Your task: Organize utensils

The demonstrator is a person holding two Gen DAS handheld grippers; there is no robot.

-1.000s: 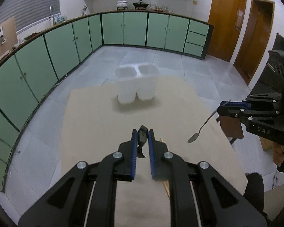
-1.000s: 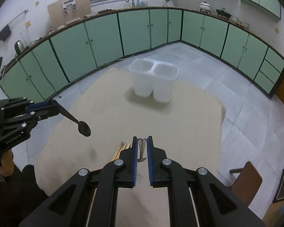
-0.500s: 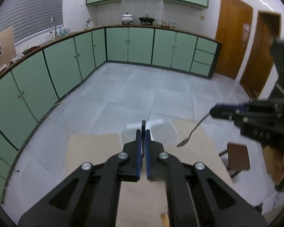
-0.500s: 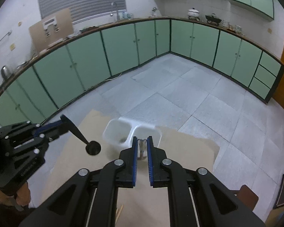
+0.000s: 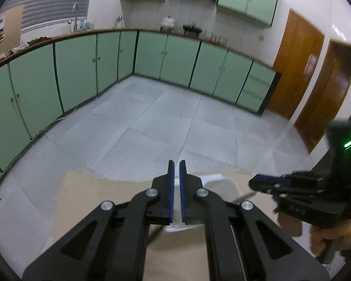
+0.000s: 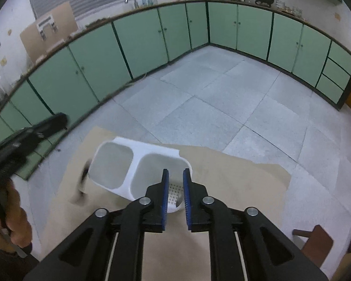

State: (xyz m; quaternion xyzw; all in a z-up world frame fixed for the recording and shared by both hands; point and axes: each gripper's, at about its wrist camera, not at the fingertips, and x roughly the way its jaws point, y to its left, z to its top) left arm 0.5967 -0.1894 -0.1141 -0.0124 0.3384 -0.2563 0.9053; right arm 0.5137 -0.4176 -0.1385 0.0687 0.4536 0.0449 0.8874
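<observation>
Fingers on the right gripper (image 6: 175,172) are apart over the right bin of the white holder (image 6: 149,145), and there seems to be a spoon (image 6: 177,202) inside. The left gripper (image 5: 176,164) is slightly apart and empty. A blurry dark utensil (image 6: 83,179) is at the left bin, in or out I can't tell. Probably nearly done.

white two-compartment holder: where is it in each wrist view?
Left wrist: white holder low centre, mostly hidden behind the left tongs, rim showing to their right.
Right wrist: holder centre-left, both compartments visible, just beyond the right tongs.
Shared landmark: the tan table cover beneath it.
</observation>
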